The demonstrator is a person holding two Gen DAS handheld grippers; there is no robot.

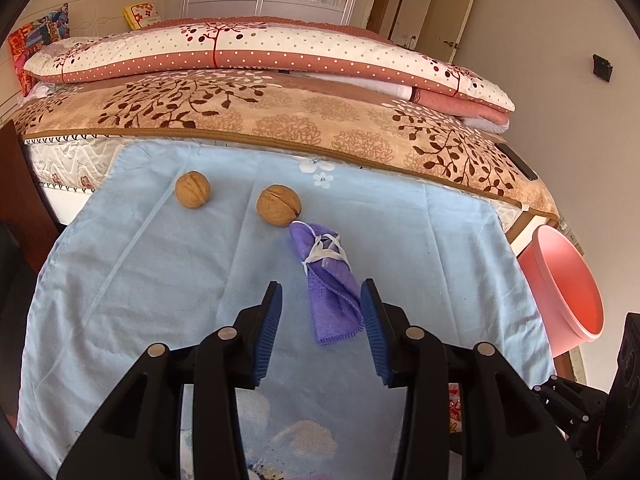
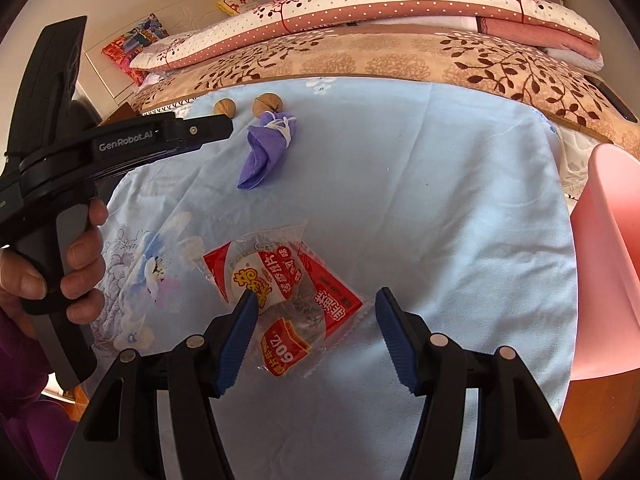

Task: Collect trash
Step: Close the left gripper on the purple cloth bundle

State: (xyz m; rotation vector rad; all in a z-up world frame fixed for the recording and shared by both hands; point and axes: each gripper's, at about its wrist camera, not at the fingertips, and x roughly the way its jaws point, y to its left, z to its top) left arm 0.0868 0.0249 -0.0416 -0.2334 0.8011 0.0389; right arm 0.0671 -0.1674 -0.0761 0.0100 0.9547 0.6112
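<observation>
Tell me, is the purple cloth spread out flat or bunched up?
Bunched up. The purple cloth is rolled and tied with a white string.

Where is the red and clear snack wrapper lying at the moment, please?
In the right wrist view the snack wrapper lies on the light blue cloth, between the open right gripper's fingers, nearer than the purple cloth bundle.

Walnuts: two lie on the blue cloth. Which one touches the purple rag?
The right-hand walnut, its split seam showing, touches the purple rag. The other walnut lies apart, further left.
</observation>
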